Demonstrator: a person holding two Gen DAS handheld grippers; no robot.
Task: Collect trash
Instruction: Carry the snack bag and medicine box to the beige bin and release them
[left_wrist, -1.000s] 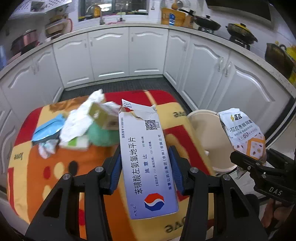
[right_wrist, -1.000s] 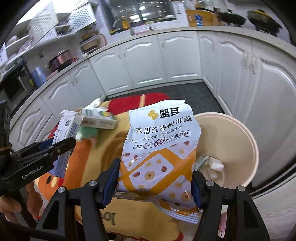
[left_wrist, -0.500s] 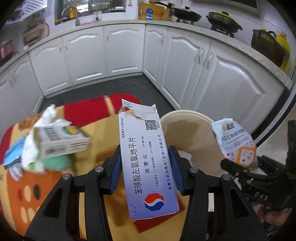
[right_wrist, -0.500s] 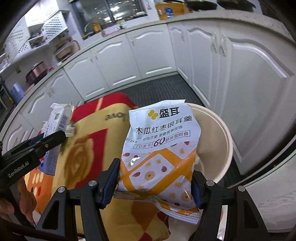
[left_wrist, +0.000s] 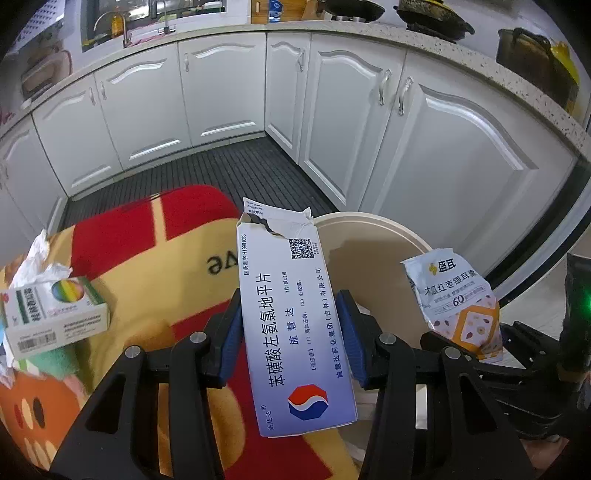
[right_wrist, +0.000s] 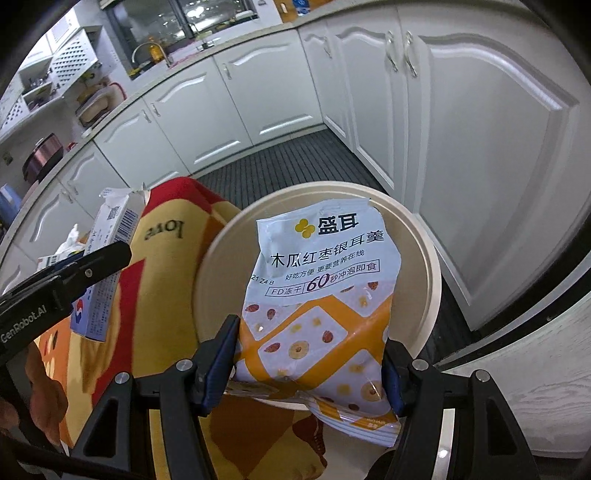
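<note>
White kitchen cabinets (left_wrist: 229, 96) curve around a dark ribbed floor mat (left_wrist: 207, 173), and a table under a red, yellow and orange cloth (left_wrist: 155, 288) fills the lower left of both views. On the cloth, well to the left, a small green and white box (left_wrist: 55, 314) lies against crumpled white paper (left_wrist: 35, 258). A cream round bin (right_wrist: 430, 273) stands just beside the table's right edge, its mouth open upward; the cabinet doors rise close behind it.

The left gripper (left_wrist: 290, 336) is clamped on a torn-open white and lilac medicine carton (left_wrist: 291, 321), blue pads pressing both long sides, the ragged end pointing away. The carton hangs over the table's edge, its far end reaching over the bin's near rim.

The right gripper (right_wrist: 310, 354) is clamped on a white and orange snack pouch (right_wrist: 321, 295), pads on both side edges. The pouch sits directly over the bin's mouth and covers most of the view into it.

The two grippers are side by side and apart, the left one's finger showing beside the bin in the right wrist view. Open floor lies between bin and cabinets
</note>
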